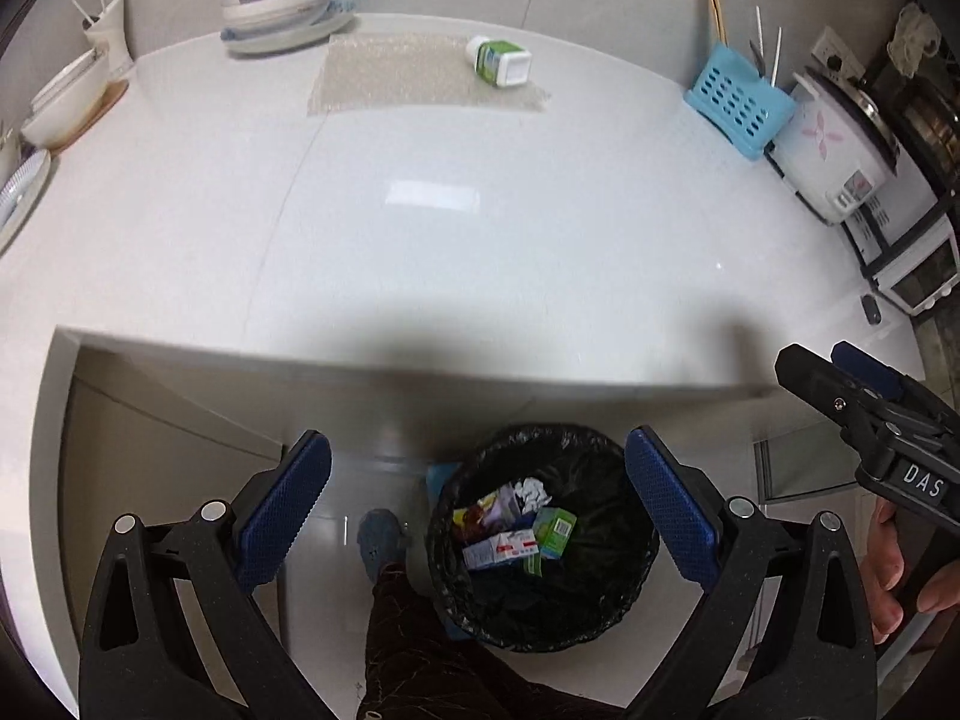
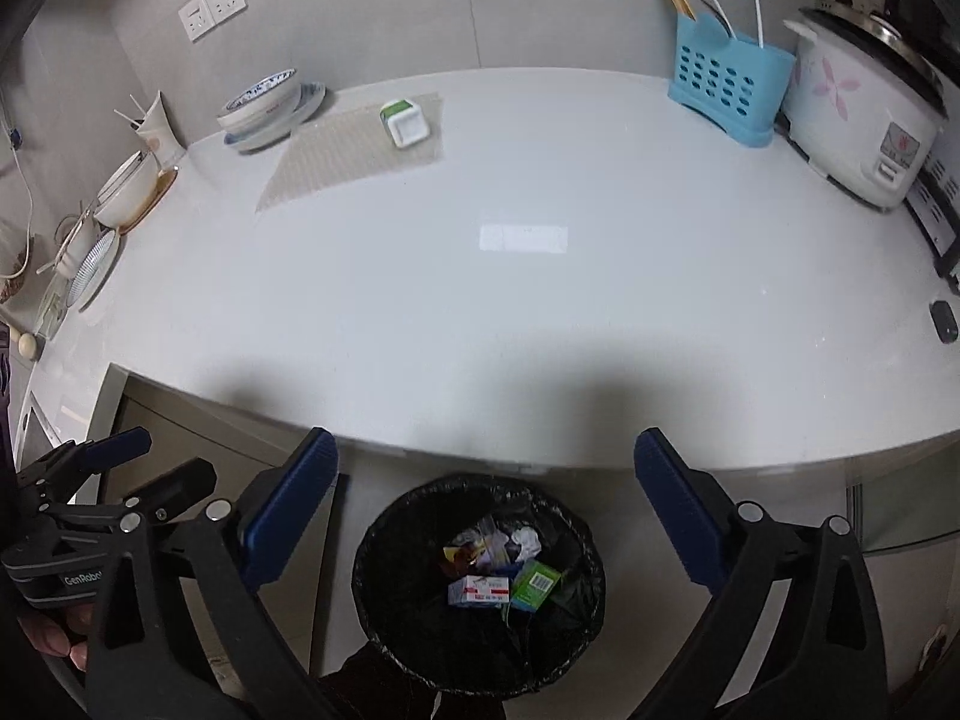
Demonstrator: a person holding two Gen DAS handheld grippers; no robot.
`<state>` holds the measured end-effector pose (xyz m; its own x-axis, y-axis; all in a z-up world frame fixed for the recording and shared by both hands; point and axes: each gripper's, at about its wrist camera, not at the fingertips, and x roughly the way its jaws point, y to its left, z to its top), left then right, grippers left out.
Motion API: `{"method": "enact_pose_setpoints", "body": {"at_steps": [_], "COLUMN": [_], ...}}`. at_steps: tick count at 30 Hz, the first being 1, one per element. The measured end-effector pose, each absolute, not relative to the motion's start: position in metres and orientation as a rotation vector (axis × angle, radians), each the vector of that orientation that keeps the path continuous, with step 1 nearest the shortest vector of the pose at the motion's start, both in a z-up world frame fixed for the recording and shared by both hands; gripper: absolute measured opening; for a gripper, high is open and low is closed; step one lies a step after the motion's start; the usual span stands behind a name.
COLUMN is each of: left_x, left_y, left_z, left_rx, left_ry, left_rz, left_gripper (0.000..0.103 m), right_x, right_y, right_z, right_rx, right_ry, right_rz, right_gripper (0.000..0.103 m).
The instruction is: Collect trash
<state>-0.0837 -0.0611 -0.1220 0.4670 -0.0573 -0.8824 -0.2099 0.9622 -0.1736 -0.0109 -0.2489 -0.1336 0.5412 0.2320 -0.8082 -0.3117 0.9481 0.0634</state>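
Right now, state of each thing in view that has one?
left gripper: open, nothing between its pads
right gripper: open, nothing held
trash bin: lined with a black bag, holds cartons and crumpled paper
green-labelled bottle: lying on its side on the mat
rice cooker: lid on
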Motion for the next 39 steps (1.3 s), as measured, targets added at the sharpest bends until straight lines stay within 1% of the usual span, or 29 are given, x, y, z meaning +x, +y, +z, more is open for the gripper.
{"method": "enact_pose_setpoints", "body": {"at_steps": [9,18,27,34,35,39], "left_x": [-0.023,0.035,0.087,0.126,0.131,0.151], "left_y": [-0.009,0.037,0.084,0.118,0.122,0.133], "left_z": [-0.094,-0.081,-0.090,-0.104,-0.106,-0.117], "left_rx": [-0.289,-0.286,-0.296,-0.293,-0.292,-0.299], "left_ry": [1.055,1.041,1.066,1.102,1.108,1.132], "left_rz": [0.101,0.109,0.127,0.141,0.144,0.141], "left_gripper": [0.097,0.097,0.097,0.097,0.097,0.097], "right_x": [0.043,0.102,0.162,0.229,0.238,0.267], "right_y": [-0.214,-0.170,-0.114,-0.069,-0.065,-0.052], "right_z": [-0.105,-0.092,-0.100,-0.118,-0.122,-0.143], "right_rx": [-0.112,-0.126,-0.145,-0.171,-0.172,-0.165], "right_ry": [0.893,0.898,0.917,0.946,0.958,1.021], "right_rz": [0.292,0.281,0.290,0.295,0.296,0.293], "right_gripper": [0.095,0.095,0.095,0.095,0.095,0.083]}}
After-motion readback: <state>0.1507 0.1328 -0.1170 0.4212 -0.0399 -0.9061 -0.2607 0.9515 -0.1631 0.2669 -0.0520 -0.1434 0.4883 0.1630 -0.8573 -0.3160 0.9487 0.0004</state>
